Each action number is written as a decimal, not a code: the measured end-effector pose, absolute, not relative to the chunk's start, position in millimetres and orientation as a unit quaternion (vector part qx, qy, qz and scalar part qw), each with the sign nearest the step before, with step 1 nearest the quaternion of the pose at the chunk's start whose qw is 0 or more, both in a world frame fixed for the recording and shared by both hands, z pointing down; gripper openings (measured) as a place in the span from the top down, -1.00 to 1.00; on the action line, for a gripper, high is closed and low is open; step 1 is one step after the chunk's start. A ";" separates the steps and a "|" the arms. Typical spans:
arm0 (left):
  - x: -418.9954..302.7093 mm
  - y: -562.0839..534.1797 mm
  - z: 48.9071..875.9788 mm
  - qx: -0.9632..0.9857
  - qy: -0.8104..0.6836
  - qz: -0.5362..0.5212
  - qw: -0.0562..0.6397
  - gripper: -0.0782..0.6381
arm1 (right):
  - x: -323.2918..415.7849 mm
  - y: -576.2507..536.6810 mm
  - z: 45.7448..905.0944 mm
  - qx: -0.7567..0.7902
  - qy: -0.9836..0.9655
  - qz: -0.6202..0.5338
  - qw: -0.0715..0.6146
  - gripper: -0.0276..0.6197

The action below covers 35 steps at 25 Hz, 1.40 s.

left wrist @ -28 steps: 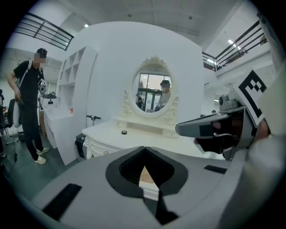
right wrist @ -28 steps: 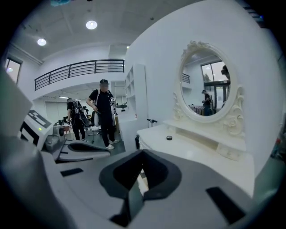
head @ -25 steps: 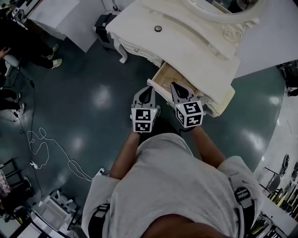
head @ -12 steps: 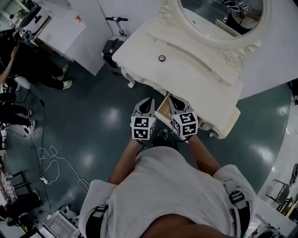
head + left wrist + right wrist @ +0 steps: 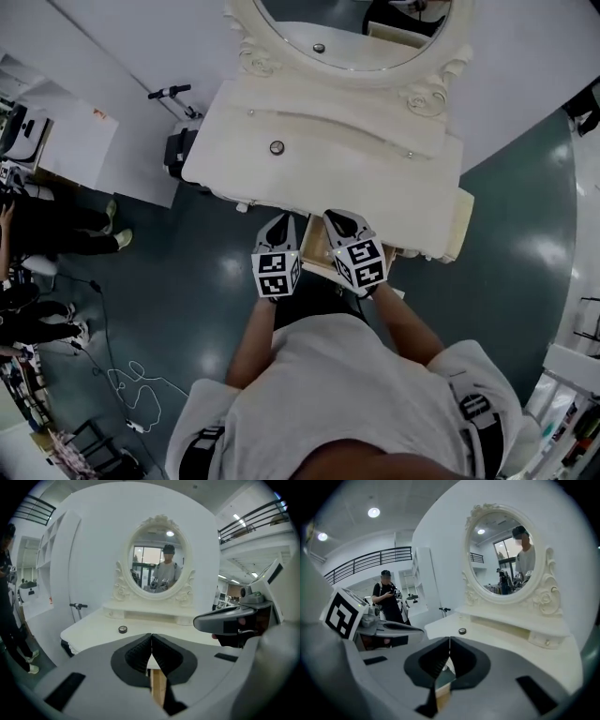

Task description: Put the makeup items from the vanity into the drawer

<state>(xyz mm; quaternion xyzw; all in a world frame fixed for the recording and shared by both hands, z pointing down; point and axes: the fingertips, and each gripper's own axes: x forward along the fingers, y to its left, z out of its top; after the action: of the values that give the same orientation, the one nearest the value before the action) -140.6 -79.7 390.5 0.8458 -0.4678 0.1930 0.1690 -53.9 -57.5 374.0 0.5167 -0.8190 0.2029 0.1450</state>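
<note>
Head view looks steeply down on the cream vanity (image 5: 356, 173), with its oval mirror (image 5: 347, 28) at the back against a white wall (image 5: 525, 66). Under the front edge of the worktop a drawer (image 5: 313, 251) stands pulled out, showing pale wood. The left gripper (image 5: 279, 219) and right gripper (image 5: 334, 217) hover side by side at that drawer, each with its fingers pressed together on nothing. A small round makeup pot (image 5: 277, 147) sits alone on the worktop, well apart from both.

Grey T-shirt (image 5: 347, 394); grey left gripper (image 5: 281, 219), right gripper (image 5: 332, 215), black-and-white marker cubes (image 5: 275, 274).
</note>
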 end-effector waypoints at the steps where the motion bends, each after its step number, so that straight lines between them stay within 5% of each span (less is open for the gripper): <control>1: -136.8 -84.0 392.6 0.849 -0.461 0.197 0.168 0.76 | -51.1 -59.8 379.2 0.522 -0.814 0.210 0.146 0.87; 35: -113.3 -236.9 472.2 0.921 -0.230 0.247 0.193 0.76 | -85.5 -202.8 454.9 0.646 -0.681 0.295 0.177 0.87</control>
<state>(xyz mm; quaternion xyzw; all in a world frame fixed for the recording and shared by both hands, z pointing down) -113.3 -236.9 472.2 0.9213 -0.2304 0.2470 0.1928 -85.5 -202.8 454.9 0.6465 -0.6811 0.2946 0.1772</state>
